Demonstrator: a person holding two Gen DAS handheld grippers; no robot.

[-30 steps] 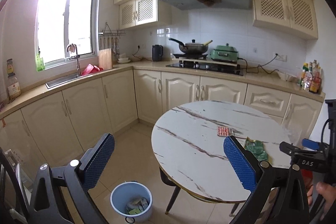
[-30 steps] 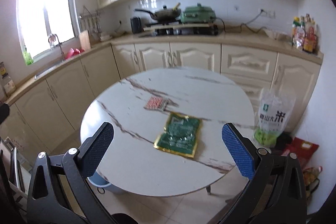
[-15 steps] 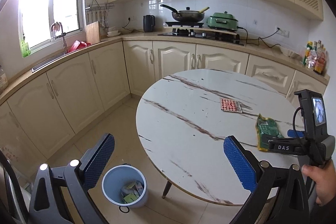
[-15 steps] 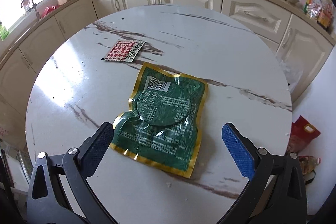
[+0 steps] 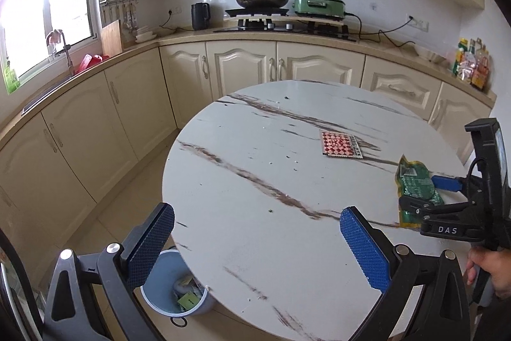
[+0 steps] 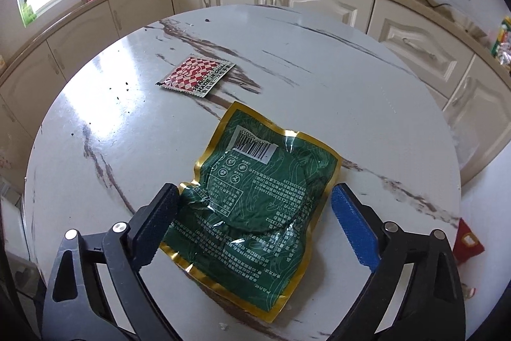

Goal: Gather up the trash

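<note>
At the far left, low down, a pale blue trash bin (image 5: 174,286) stands on the floor, partly tucked under the rim of the round marble tabletop (image 5: 255,181). It already holds a few scraps, which fits its being the place where the rubbish goes. The left gripper (image 5: 255,245) hangs above the tabletop's near edge with its fingers wide and nothing between them, seemingly waiting its turn.

Further right, near the middle of the tabletop, lies a small red-and-white checked sachet (image 6: 196,77), flat and untouched. Beside it, nearer the person, lies a green foil packet (image 6: 258,197) edged in gold, barcode side up. The right gripper (image 6: 255,213) straddles its near end. The fingers are closing; the left one already crumples the packet's edge, while the right one looks just clear of it. A hand (image 5: 491,270) shows at the right edge.

Compared with a second ago, the right gripper has dropped down close over the packet, and the left gripper has swung across from the bin side to face the tabletop.
</note>
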